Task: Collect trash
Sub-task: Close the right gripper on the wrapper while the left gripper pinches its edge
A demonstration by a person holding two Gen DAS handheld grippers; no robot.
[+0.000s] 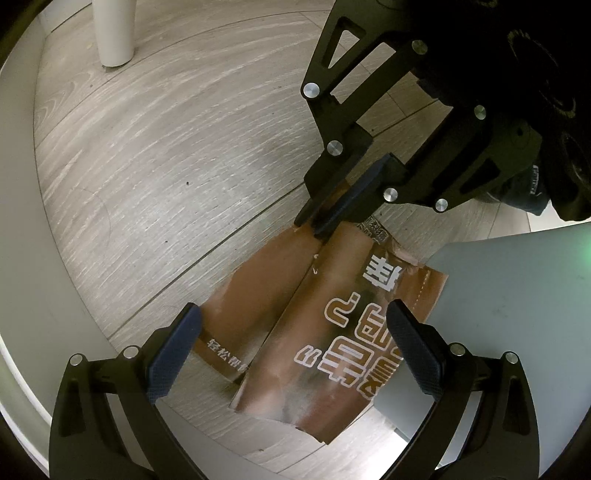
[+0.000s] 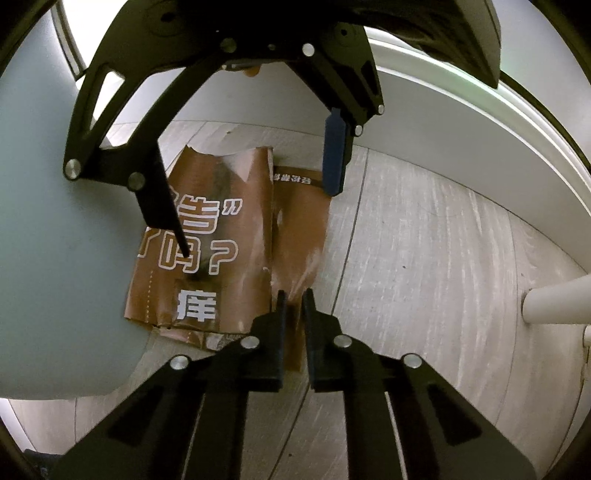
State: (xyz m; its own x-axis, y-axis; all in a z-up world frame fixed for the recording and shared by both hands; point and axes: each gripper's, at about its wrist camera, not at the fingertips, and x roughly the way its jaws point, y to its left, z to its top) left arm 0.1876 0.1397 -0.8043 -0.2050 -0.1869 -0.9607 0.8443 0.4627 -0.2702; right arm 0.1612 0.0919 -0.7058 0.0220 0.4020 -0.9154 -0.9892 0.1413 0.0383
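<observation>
A flattened brown paper wrapper [image 1: 332, 295] with white printed characters lies on the wood-grain floor. My right gripper [image 2: 294, 299] is shut on one edge of the wrapper [image 2: 295, 221], and a strip of brown paper shows between its pads. In the left wrist view the right gripper [image 1: 310, 225] pinches the wrapper's far end. My left gripper [image 1: 295, 314] stands open, its fingers straddling the near end with nothing pressed between them. From the right wrist view the left gripper [image 2: 258, 221] hangs over the wrapper's far half. Whether a fingertip touches the paper I cannot tell.
A pale grey-green rounded surface [image 1: 498, 314] overlaps one side of the wrapper and also shows as a grey-green surface [image 2: 55, 240]. A white post [image 1: 112, 33] stands on the floor beyond. A white curved ledge [image 2: 461, 122] borders the floor.
</observation>
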